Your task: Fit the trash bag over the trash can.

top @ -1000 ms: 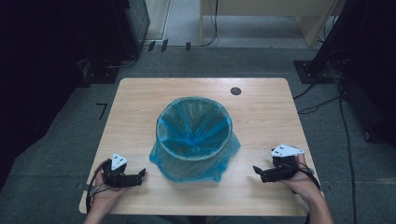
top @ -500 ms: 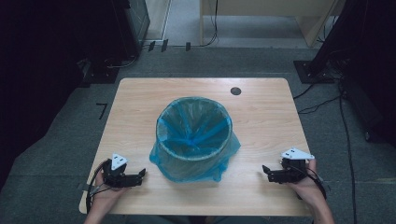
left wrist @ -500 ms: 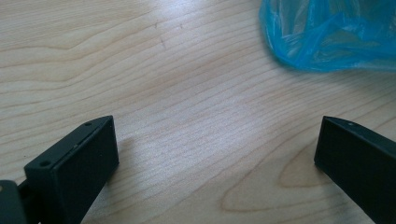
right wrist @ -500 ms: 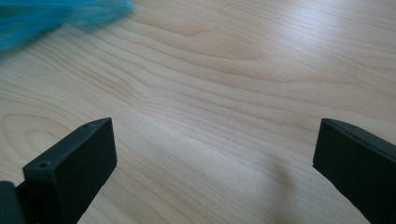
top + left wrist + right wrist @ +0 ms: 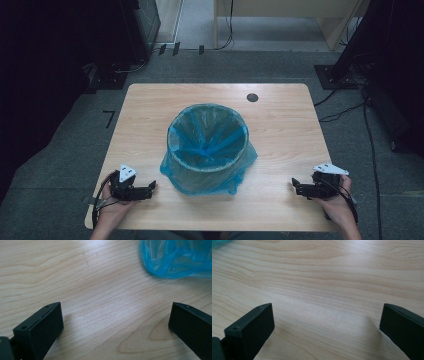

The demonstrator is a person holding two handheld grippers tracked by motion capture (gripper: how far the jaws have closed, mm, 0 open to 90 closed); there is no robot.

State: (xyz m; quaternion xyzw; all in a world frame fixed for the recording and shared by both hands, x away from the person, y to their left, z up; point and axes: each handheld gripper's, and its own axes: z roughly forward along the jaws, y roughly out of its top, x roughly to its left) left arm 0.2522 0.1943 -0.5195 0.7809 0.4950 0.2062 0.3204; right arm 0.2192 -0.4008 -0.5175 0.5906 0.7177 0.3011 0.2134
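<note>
Bin [image 5: 207, 145] with its blue liner bag [image 5: 200, 175] is sitting at the middle of the wooden table [image 5: 280, 125], the bag's loose skirt draped over the rim and bunching on the wood. I am resting my left gripper [image 5: 145, 189] just beside the bin on its left, jaws spread wide and holding nothing, with blue plastic [image 5: 175, 258] lying just ahead of them. I am holding my right gripper [image 5: 296, 186] farther off on the bin's right, equally wide and empty. I judge I am only approaching; next, both grippers need to close in on the skirt and pinch the thin film.
</note>
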